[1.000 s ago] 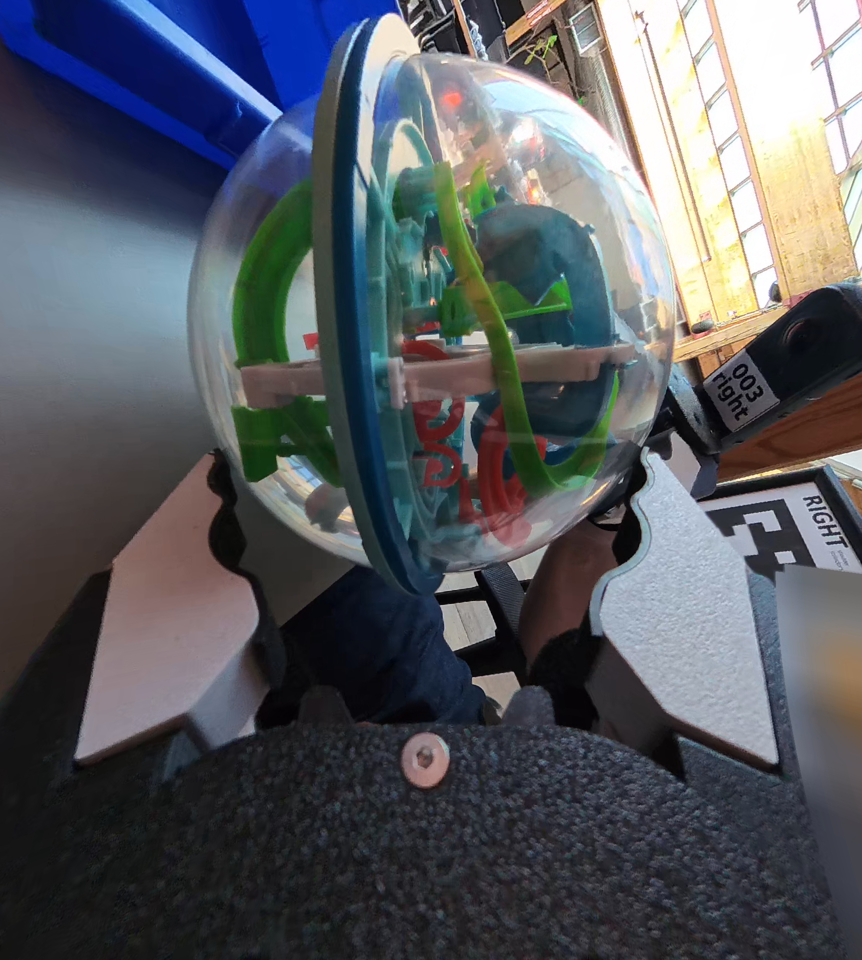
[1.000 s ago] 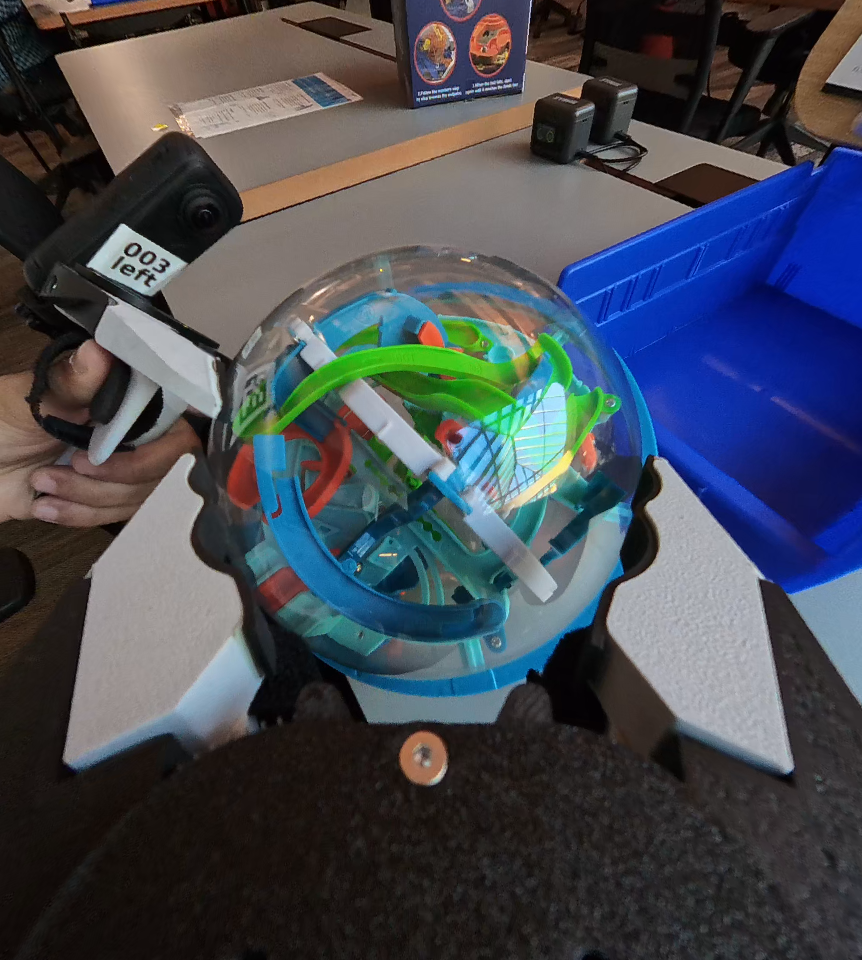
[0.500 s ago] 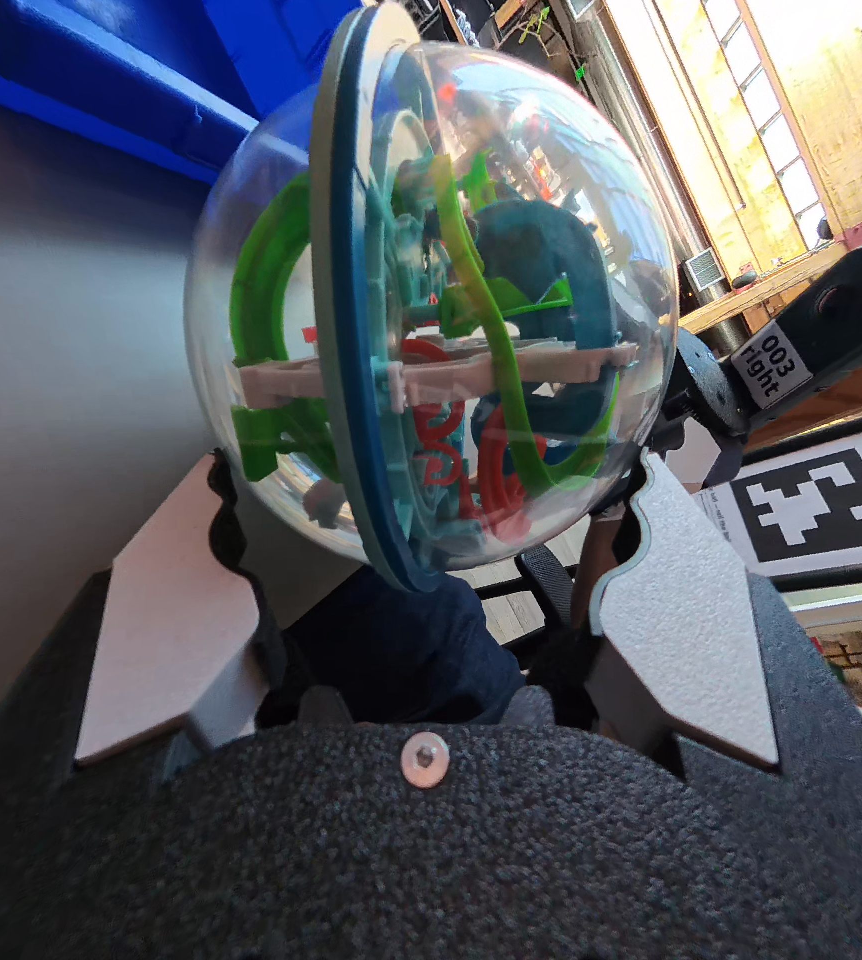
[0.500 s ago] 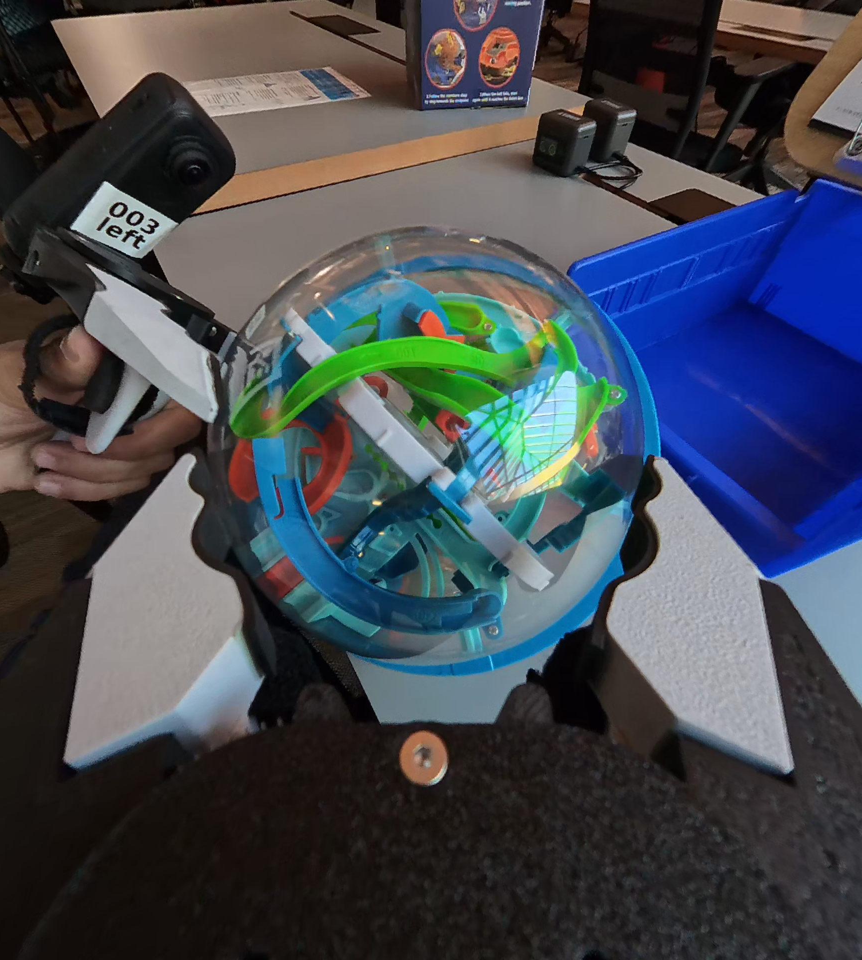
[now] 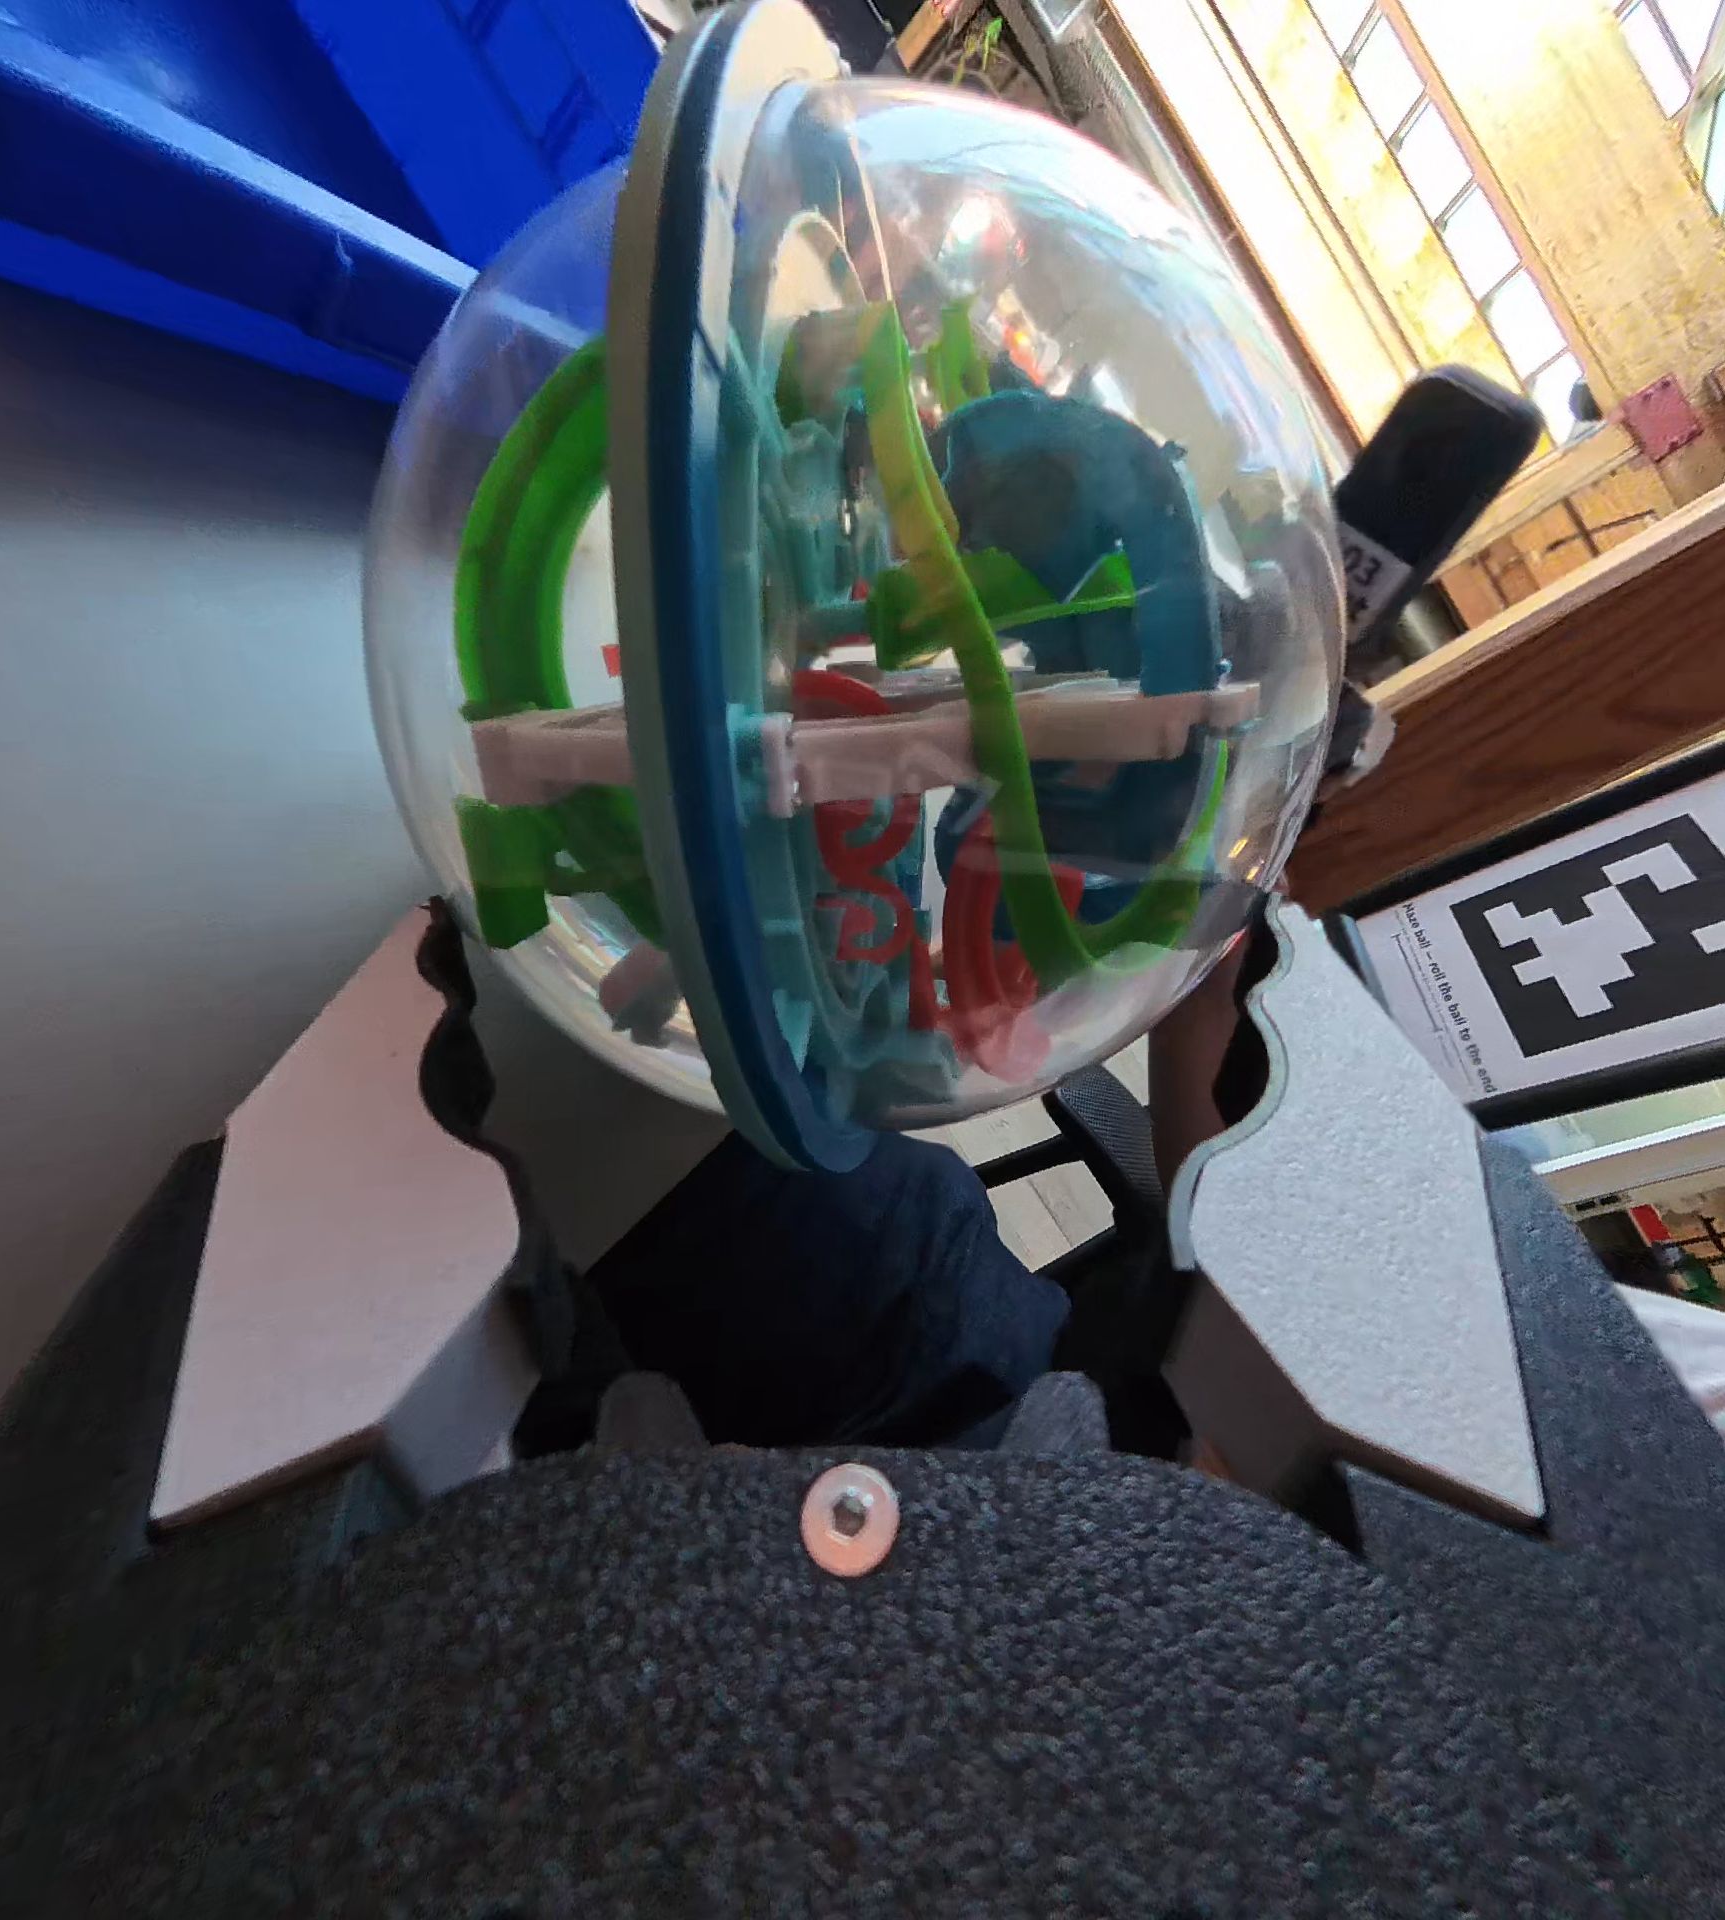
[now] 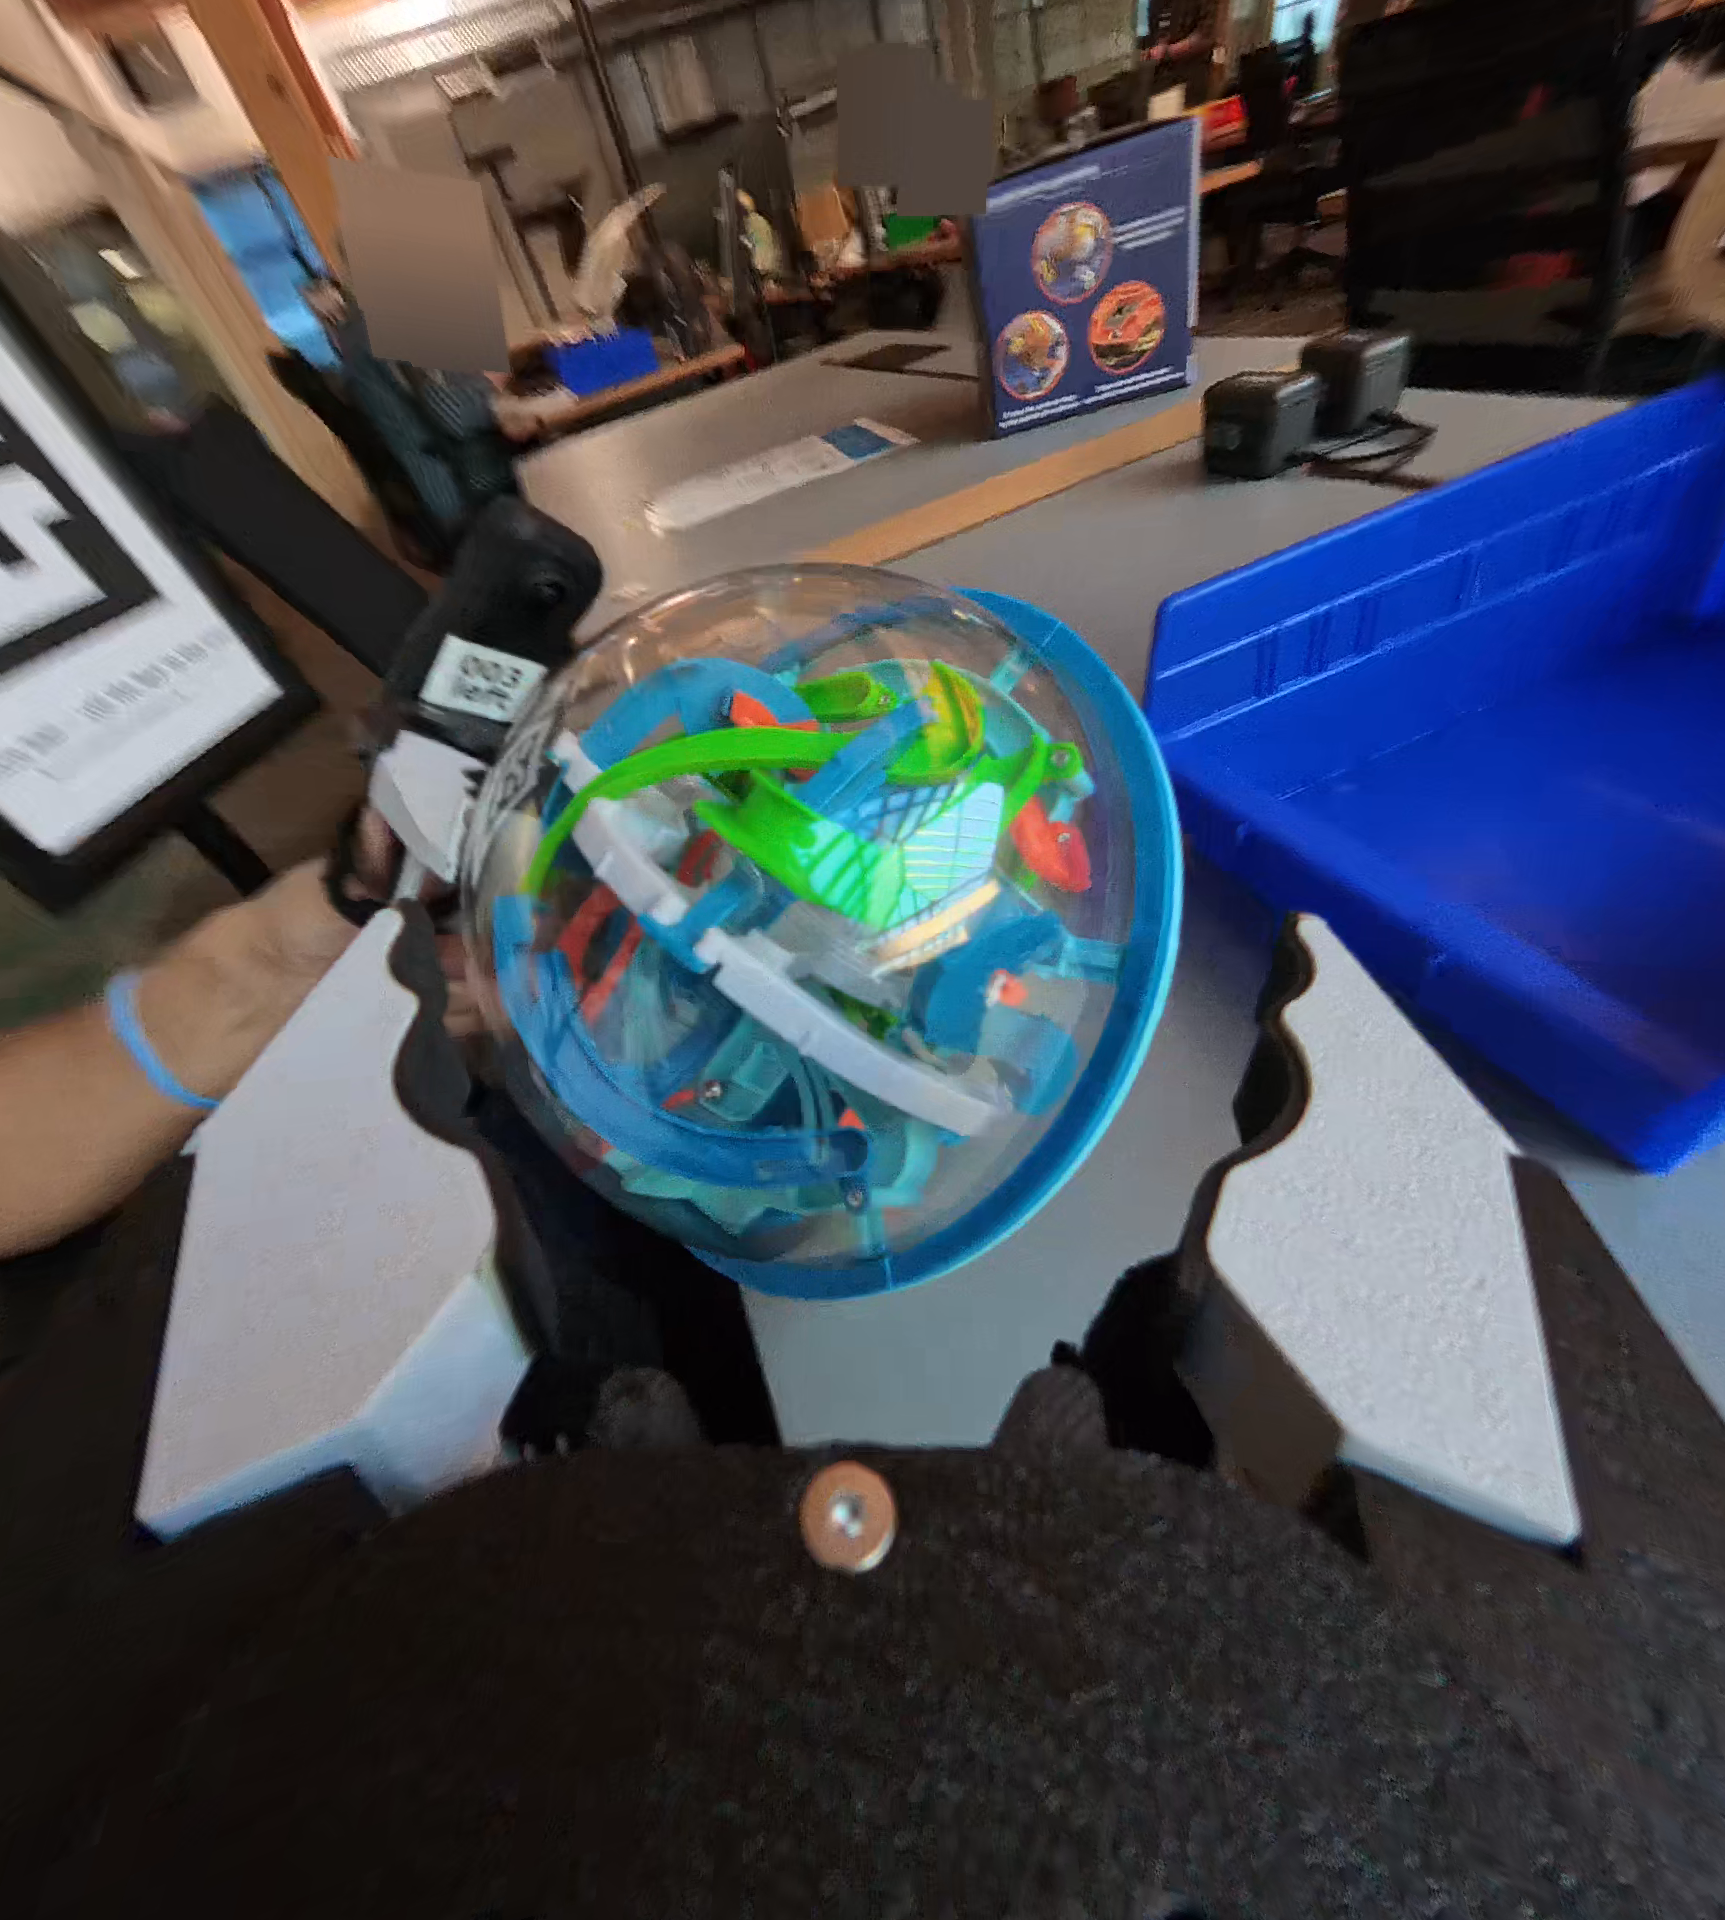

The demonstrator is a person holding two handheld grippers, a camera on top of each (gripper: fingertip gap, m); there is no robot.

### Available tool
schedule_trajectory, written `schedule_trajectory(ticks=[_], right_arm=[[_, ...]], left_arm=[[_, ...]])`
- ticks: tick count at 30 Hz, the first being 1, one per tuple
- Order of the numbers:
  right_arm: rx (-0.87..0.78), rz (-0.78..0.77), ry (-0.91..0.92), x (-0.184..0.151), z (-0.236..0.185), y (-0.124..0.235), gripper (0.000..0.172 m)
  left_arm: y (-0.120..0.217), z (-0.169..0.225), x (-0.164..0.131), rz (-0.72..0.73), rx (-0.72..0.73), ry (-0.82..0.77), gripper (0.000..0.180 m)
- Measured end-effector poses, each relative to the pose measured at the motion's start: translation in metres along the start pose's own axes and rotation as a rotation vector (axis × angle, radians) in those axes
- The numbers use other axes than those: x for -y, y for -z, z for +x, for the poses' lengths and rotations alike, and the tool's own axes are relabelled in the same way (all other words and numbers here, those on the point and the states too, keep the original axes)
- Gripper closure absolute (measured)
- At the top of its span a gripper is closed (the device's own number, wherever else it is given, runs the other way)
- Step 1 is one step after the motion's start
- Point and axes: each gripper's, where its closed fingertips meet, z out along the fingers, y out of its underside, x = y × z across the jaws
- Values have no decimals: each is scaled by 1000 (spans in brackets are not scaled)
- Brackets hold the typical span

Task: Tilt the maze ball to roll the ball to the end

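My left gripper (image 5: 853, 925) squeezes the maze ball (image 5: 941, 623) with both fingers. The ball sits at twelve o'clock. My right gripper (image 6: 853, 930) is loose around the ball, with a gap at its three o'clock finger. A blue bin (image 6: 1460, 779) sits at two o'clock.
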Motion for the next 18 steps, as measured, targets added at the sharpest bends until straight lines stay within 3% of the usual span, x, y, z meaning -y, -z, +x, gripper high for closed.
schedule_trajectory(ticks=[5, 18], right_arm=[[246, -96, -260, -35, -5, -13, 19], [229, -127, -158, -51, -7, -10, 25]], left_arm=[[-3, 2, 1, -16, 19, -41, 39], [-3, 6, 2, -26, 51, -195, 40]])
